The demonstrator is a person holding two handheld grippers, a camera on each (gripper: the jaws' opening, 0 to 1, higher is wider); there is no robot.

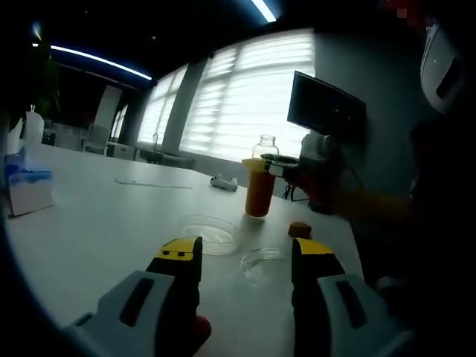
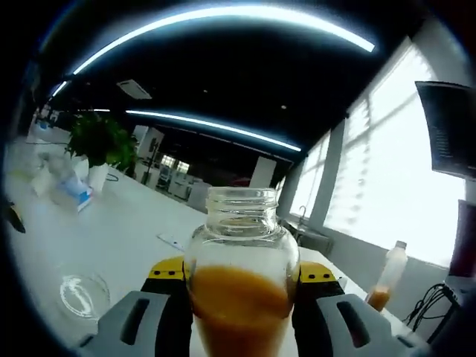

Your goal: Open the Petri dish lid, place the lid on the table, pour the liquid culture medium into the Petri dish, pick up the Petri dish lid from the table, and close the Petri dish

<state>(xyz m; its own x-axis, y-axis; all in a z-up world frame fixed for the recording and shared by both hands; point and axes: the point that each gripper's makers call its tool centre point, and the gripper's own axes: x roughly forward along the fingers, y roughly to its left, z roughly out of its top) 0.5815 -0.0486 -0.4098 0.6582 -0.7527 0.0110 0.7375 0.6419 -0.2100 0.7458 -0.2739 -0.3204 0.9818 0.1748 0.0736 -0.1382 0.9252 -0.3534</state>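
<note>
While the right gripper was clamped around the open glass bottle of orange culture medium, the left gripper hung empty with its jaws spread apart. Just beyond the left jaws lay two clear round pieces on the table, the Petri dish and, beside it, what seemed the lid. The pouring step looked to be in hand; next the bottle needed carrying over the dish and tipping slowly.

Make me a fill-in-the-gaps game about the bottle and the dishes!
The liquid in the bottle is ___.
The bottle has no ___ on its mouth.
The right tongs are shut on the ___.
The left tongs are ___, holding nothing, above the Petri dish and lid.

Missing words: orange, cap, bottle, open
</note>
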